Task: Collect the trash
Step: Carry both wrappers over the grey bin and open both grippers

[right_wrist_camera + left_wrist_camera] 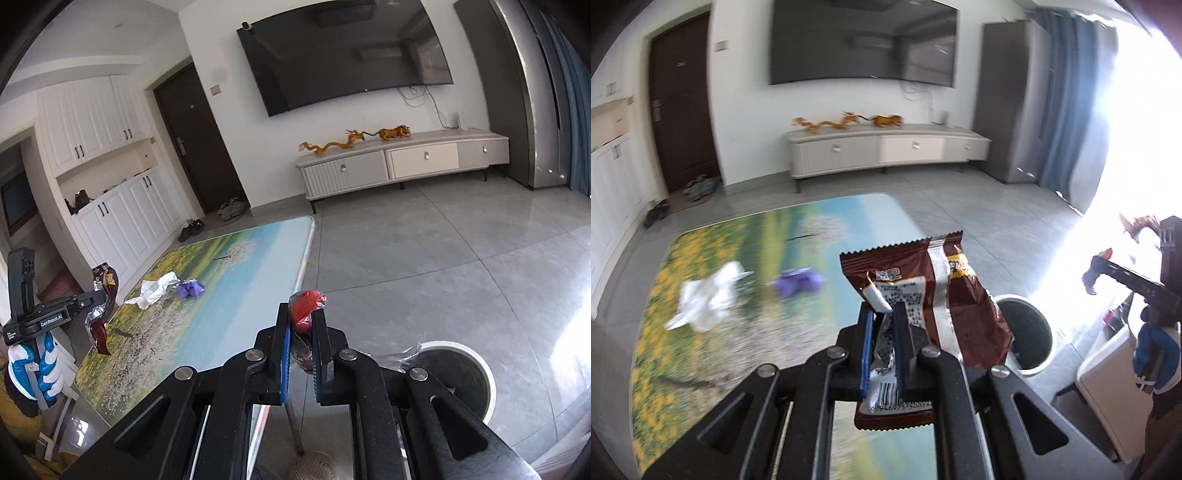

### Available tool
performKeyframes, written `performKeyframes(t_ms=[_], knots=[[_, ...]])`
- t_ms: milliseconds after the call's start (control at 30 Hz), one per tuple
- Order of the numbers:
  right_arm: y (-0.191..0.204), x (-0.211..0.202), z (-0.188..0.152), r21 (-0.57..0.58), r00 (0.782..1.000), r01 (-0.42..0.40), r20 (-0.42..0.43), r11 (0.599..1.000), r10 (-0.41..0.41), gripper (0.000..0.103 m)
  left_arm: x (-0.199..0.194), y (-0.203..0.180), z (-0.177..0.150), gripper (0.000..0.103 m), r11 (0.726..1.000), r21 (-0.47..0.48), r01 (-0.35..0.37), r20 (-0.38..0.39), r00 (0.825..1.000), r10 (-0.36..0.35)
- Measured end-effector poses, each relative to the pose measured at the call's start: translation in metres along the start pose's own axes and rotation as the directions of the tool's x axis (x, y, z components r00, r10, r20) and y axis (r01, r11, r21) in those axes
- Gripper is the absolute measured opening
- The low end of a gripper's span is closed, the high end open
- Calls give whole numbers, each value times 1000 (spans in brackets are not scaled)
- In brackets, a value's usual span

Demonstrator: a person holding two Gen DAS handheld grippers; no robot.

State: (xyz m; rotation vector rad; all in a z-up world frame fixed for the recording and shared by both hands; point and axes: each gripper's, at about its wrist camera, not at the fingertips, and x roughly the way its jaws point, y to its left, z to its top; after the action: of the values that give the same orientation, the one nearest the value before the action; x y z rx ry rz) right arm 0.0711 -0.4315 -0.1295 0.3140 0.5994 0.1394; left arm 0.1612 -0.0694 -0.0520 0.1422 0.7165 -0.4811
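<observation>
Harsh window glare blows out the right edge; table [738,295] motion-blurred, fisheye-bent edges.

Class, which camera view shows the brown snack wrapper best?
The left wrist view: the brown snack wrapper fills the centre, print readable, clamped in the left gripper. The right wrist view shows it small and edge-on at far left.

Glossy brown foil-plastic snack wrapper [923,295] with a shiny silver seam strip and a white printed label, creased. Matt black plastic left gripper [884,325], ridged blue rubbery pads [865,354], bright metal rivets. Same finish on the right gripper [301,332], around a crinkly red plastic wrapper [304,306], glossy. Smooth, glass-like table top [236,295] printed with a meadow scene. Soft, crumpled white tissue paper [155,290]; crumpled purple scrap [190,288], material unclear. Polished grey floor tiles [424,266], reflective. Smooth white round bin rim [489,384], dark liner inside.
</observation>
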Motion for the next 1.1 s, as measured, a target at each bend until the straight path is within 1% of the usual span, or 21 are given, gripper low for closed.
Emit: performKeyframes(t_ms=[133, 233, 367, 500, 667, 700, 800, 833, 867, 900, 933, 967, 1000, 1033, 1067, 1100], knots=[[-47, 3, -12, 87, 1000, 13, -20, 996, -11, 10, 44, -62, 13, 9, 995, 84, 63, -58, 997, -58], [-82, 12, -21, 172, 999, 5, -43, 985, 2, 10, 80, -107, 19, 9, 987, 137, 88, -108, 991, -73], [-119, 29, -31, 262, 997, 7, -72, 965, 13, 11, 129, -156, 26, 10, 981, 155, 115, -186, 979, -85], [-147, 42, -38, 338, 996, 10, -90, 941, 22, 12, 176, -188, 26, 10, 977, 159, 142, -245, 964, -100], [-174, 52, -50, 428, 996, 7, -86, 904, 33, 14, 216, -220, 21, 13, 973, 185, 136, -290, 954, -78], [-179, 54, -52, 443, 996, 13, -87, 897, 28, 14, 224, -225, 21, 13, 974, 183, 135, -303, 950, -75], [-188, 60, -59, 483, 996, 25, -88, 875, 21, 14, 242, -236, 15, 14, 975, 155, 157, -334, 937, -98], [-191, 62, -60, 494, 996, 29, -90, 869, 19, 18, 249, -238, 13, 15, 976, 143, 167, -348, 931, -109], [-195, 64, -63, 505, 995, 36, -94, 863, 14, 20, 254, -240, 11, 18, 975, 130, 178, -362, 924, -121], [-197, 66, -65, 513, 995, 44, -98, 857, 8, 28, 259, -242, 9, 19, 975, 118, 190, -376, 917, -133], [-201, 67, -66, 520, 995, 50, -101, 852, 4, 34, 262, -243, 8, 23, 974, 108, 197, -381, 913, -142], [-203, 68, -67, 526, 995, 52, -102, 849, 2, 36, 264, -243, 9, 29, 974, 95, 208, -383, 910, -157], [-204, 68, -68, 530, 995, 57, -103, 846, -2, 38, 264, -243, 9, 33, 972, 80, 223, -383, 907, -177], [-206, 68, -69, 531, 994, 62, -105, 845, -7, 39, 263, -243, 9, 42, 970, 70, 234, -380, 905, -191], [-207, 67, -69, 531, 994, 65, -106, 845, -11, 39, 261, -242, 11, 47, 969, 66, 239, -372, 907, -199], [-207, 66, -69, 528, 994, 71, -107, 846, -16, 39, 258, -241, 13, 47, 968, 65, 242, -363, 909, -203]])
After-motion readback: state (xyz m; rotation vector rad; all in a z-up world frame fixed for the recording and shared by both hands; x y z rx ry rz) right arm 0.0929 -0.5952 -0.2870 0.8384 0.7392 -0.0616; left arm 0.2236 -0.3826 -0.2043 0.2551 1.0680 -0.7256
